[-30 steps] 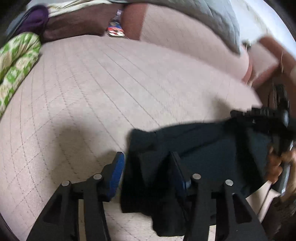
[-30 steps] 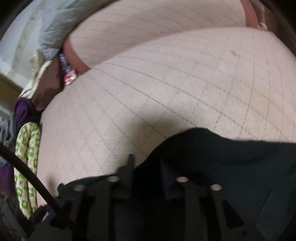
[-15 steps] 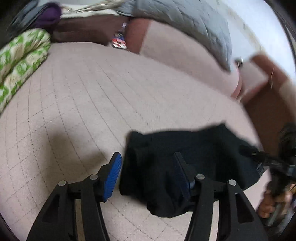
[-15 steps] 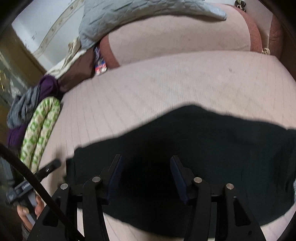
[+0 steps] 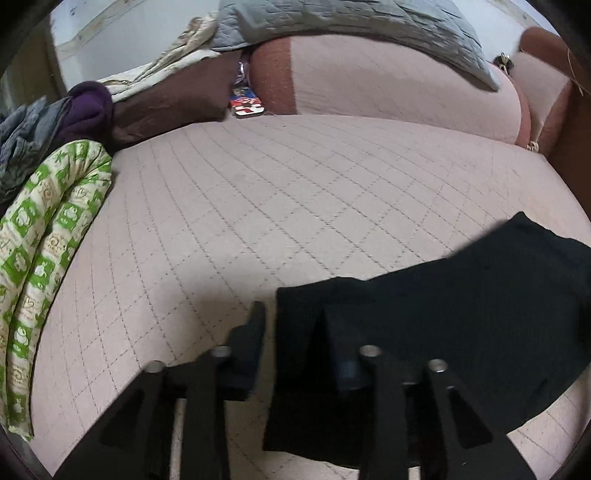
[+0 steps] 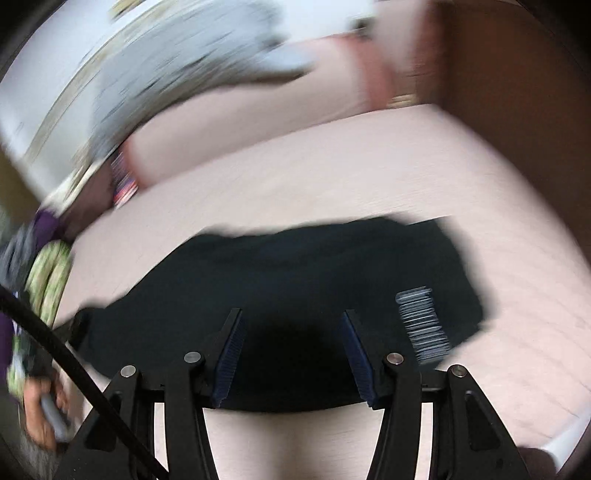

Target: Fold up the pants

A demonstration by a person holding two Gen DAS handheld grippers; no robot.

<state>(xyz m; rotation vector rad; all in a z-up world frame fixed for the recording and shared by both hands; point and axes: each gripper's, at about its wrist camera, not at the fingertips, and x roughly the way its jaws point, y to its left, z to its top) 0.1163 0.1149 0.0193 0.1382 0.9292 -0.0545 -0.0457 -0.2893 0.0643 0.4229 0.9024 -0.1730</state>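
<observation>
Dark folded pants are seen on a pale pink quilted sofa seat, at the lower right of the left view.

One grey quilted blanket is draped over the backrest at the top; one green-and-cream patterned roll lies at the left edge. The pants form one flat, near-black rectangle bearing a pale label. The left gripper has just been narrowing, the garment's edge between its jaws; whether it is clamped cannot be told. The right gripper is held apart above the cloth.
</observation>
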